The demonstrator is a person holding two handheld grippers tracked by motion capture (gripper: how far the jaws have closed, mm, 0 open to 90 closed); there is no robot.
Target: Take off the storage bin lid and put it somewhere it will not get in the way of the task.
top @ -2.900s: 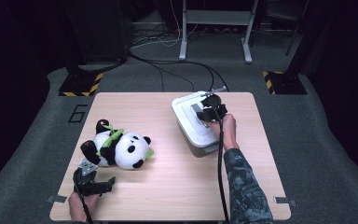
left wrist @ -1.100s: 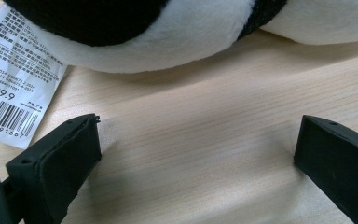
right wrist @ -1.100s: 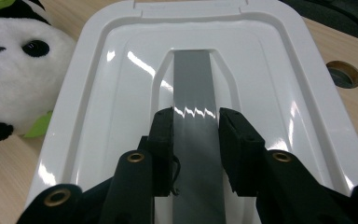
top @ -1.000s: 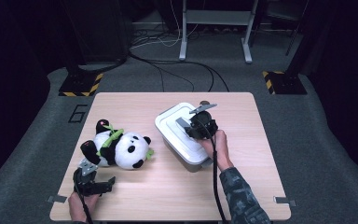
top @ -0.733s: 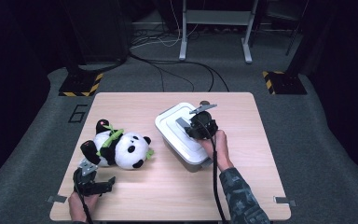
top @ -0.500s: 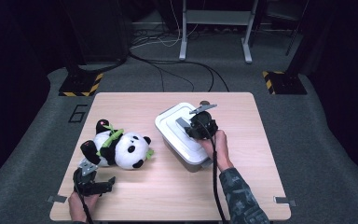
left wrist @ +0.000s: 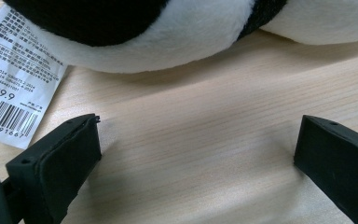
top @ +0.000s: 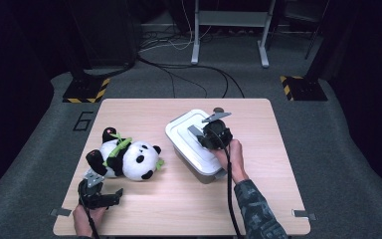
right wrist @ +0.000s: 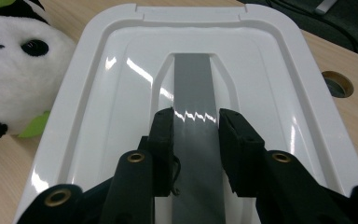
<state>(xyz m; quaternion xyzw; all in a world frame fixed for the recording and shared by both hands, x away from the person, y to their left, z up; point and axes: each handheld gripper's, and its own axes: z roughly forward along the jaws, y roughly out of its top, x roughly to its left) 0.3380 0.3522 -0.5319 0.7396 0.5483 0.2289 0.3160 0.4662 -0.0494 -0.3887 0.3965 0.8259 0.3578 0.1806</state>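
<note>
On the table (top: 278,149), right of centre, a white box (top: 191,147) is sitting with its lid (right wrist: 102,107) on, angled from 10 toward 4 o'clock. The right gripper (right wrist: 196,122) is clenching the grey handle (right wrist: 193,88) that runs down the middle of the lid, one pad on each flank. The right hand (top: 234,157) is resting at the box's 4 o'clock corner.

At 9 o'clock from the box, a plush panda (top: 127,159) is lying on its side, apart from it. The left gripper (left wrist: 198,144) is resting at the panda's 7 o'clock with jaws standing wide and nothing between them; bare wood is showing in the gap, with a paper tag (left wrist: 14,102) to one side.

Judgement: the box is looking rigid, light and glossy, so its flat faces are likely slippery. The handle is giving the only sure hold; gripping mid-length should be keeping the lid level.
</note>
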